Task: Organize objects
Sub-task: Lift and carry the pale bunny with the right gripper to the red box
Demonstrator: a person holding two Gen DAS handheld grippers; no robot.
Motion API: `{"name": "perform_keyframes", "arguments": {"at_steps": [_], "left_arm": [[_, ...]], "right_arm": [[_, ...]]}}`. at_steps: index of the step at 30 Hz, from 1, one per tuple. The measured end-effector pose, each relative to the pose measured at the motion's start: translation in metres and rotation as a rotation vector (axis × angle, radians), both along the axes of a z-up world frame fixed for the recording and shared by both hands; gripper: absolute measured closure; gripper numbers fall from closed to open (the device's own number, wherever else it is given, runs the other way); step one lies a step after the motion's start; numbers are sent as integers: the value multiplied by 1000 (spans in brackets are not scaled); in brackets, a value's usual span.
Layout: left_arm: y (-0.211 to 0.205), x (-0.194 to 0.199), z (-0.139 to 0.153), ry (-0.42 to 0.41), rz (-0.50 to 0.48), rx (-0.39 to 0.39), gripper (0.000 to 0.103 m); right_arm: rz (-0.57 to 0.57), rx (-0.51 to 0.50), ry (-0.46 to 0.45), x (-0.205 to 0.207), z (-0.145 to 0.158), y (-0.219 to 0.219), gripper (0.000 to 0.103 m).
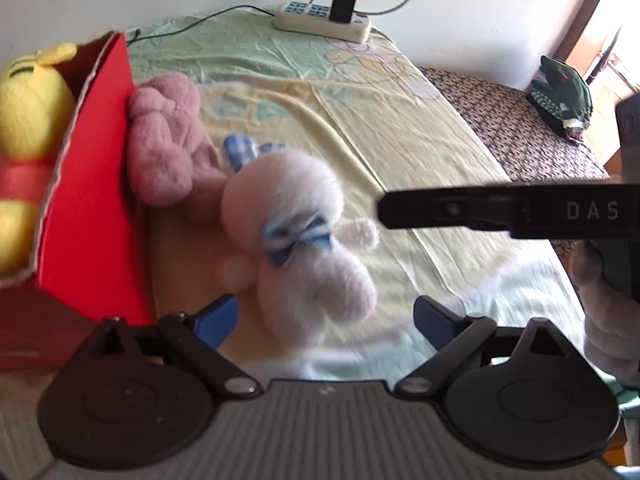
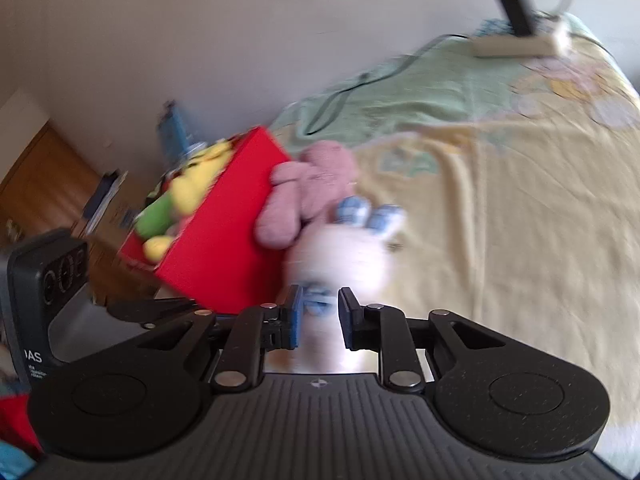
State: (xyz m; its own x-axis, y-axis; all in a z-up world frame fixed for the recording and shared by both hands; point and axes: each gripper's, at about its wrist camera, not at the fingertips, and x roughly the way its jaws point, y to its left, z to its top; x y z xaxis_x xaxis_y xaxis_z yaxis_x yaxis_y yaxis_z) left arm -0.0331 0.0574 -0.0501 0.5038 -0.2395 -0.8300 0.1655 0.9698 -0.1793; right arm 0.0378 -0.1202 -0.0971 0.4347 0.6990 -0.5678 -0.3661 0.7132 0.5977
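Note:
A white plush bunny point(image 1: 296, 240) with a blue bow lies on the bed sheet point(image 1: 400, 128), blurred in both views. My left gripper point(image 1: 326, 320) is open, its blue pads spread on either side of the bunny's lower body. My right gripper point(image 2: 320, 316) has its jaws a narrow gap apart, and the bunny point(image 2: 344, 260) lies just beyond its tips. In the left wrist view the right gripper's fingers point(image 1: 440, 208) come in from the right and stop just short of the bunny's paw. A pink plush point(image 1: 168, 144) leans against the red box point(image 1: 96, 184), which holds a yellow plush point(image 1: 32, 116).
A power strip point(image 1: 322, 20) with a black charger and cables lies at the far end of the bed by the wall. A dark green cloth item point(image 1: 560, 96) rests on a patterned cover at the right. A gloved hand point(image 1: 600, 320) holds the right gripper.

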Motion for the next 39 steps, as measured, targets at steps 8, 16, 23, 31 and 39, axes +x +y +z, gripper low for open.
{"name": "perform_keyframes", "arguments": {"at_steps": [8, 16, 23, 31, 39], "left_arm": [[3, 31, -16, 37, 9, -34, 9], [-3, 50, -28, 46, -15, -17, 10], [-3, 50, -28, 41, -14, -12, 12], [-11, 17, -21, 54, -47, -40, 12], [-25, -19, -2, 11, -84, -20, 12]], "right_arm": [[-54, 111, 138, 16, -27, 2, 71], [-84, 244, 244, 40, -52, 13, 59], [-93, 388, 365, 40, -64, 15, 64], [-56, 321, 339, 2, -41, 8, 65], [-38, 302, 282, -35, -16, 2, 65]]}}
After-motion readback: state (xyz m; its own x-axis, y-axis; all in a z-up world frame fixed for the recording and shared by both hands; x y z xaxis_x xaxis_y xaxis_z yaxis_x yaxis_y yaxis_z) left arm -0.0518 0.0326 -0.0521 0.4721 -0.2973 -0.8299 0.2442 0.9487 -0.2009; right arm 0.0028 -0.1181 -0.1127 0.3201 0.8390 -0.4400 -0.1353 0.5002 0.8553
